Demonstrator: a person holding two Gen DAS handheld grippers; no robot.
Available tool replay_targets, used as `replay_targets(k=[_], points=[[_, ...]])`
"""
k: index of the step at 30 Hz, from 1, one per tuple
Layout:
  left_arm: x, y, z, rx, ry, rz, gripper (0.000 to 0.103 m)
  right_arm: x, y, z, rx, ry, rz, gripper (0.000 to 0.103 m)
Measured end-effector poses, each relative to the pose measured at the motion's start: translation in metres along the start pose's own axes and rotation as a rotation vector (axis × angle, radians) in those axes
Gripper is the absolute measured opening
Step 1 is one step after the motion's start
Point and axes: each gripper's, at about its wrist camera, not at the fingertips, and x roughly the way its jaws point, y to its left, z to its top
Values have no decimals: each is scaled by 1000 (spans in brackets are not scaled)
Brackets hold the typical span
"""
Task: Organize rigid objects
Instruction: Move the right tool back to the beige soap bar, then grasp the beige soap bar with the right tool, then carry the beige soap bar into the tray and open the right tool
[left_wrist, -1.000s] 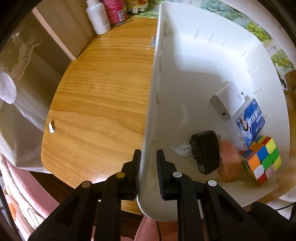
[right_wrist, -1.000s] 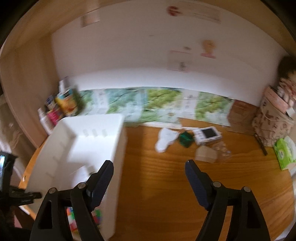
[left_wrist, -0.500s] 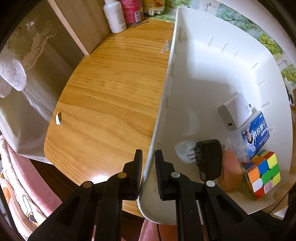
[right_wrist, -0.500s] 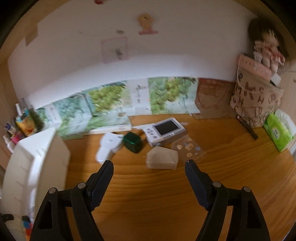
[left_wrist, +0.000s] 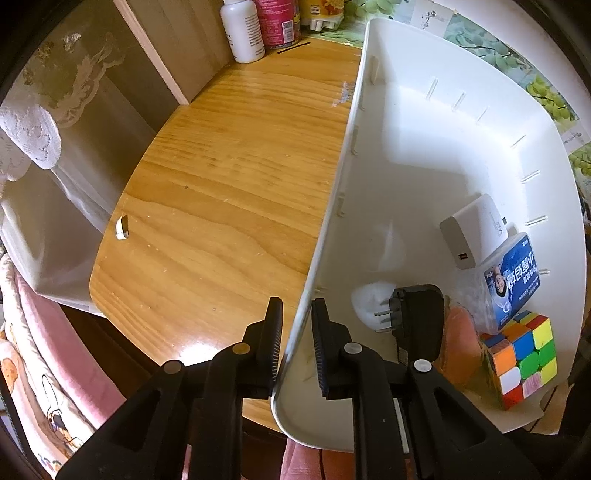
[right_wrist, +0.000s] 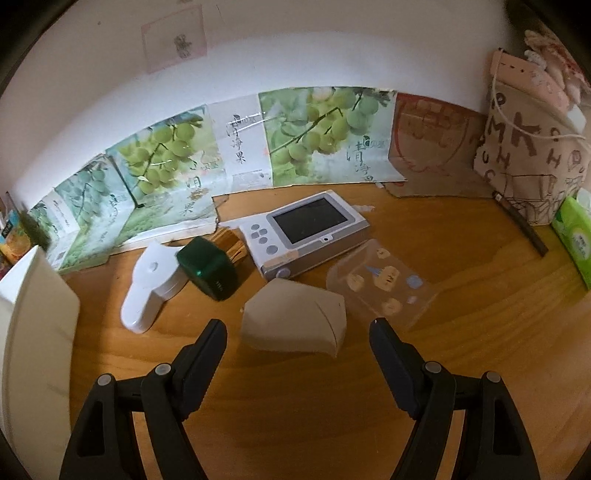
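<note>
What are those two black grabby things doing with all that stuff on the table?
The left gripper has its jaws clamped on the rim of a white bin that already holds a Rubik's cube, a black plug adapter, a white charger and a blue pack. The right gripper is open, pointed at a beige box on the wooden table.

Two close, downward wrist views, sharing the white bin (left_wrist: 436, 122) on the table (right_wrist: 480, 295)

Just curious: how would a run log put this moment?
left gripper: clamps white bin wall | right gripper: open, before beige box
</note>
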Motion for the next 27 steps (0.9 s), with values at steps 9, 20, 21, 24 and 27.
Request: replay_targets(k=[9,20,21,24,27], points=[[-2,-3,0,-18,-7,23,18,23,6,12,-23,47,-30,71],[-3,-6,-1,1,-10,32,19,10,11,20,-54,61,28,63],[-3,-6,-1,5,-12,32,19,6,13,21,-57,53,37,63],[-4,-6,-2,1,-13,29,19,-13,21,26,-76,21,80,63],[-6,-5,-1,-2,-18,22,19,-30,33,29,-120,-12,101,63]])
